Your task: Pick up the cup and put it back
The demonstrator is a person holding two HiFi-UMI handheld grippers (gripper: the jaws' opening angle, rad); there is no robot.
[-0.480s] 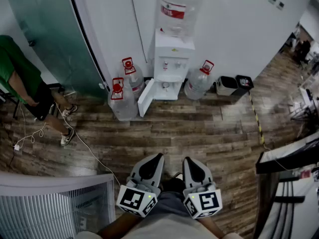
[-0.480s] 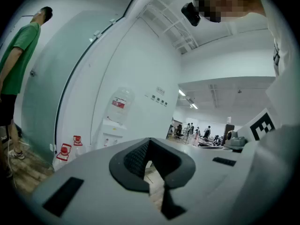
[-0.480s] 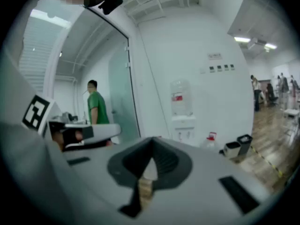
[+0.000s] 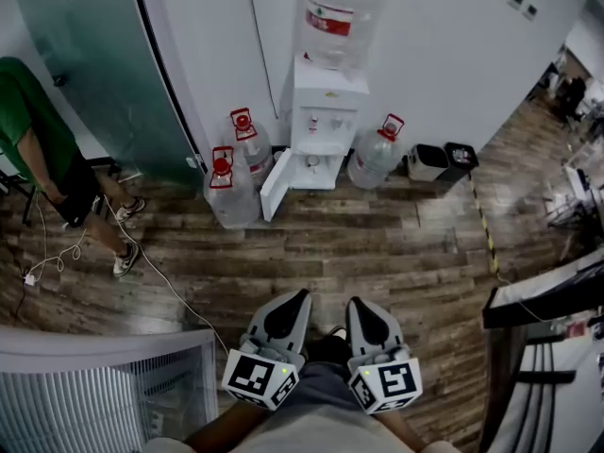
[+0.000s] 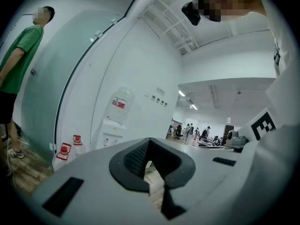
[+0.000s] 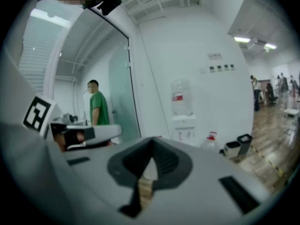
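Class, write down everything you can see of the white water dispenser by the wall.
The water dispenser is a white, plastic-looking cabinet upright on the wooden floor against the white wall. A large clear bottle with a red label sits on top. Small taps show on its front, and its lower door stands swung open. Red-capped spare bottles stand close on both sides; whether they touch it is unclear.
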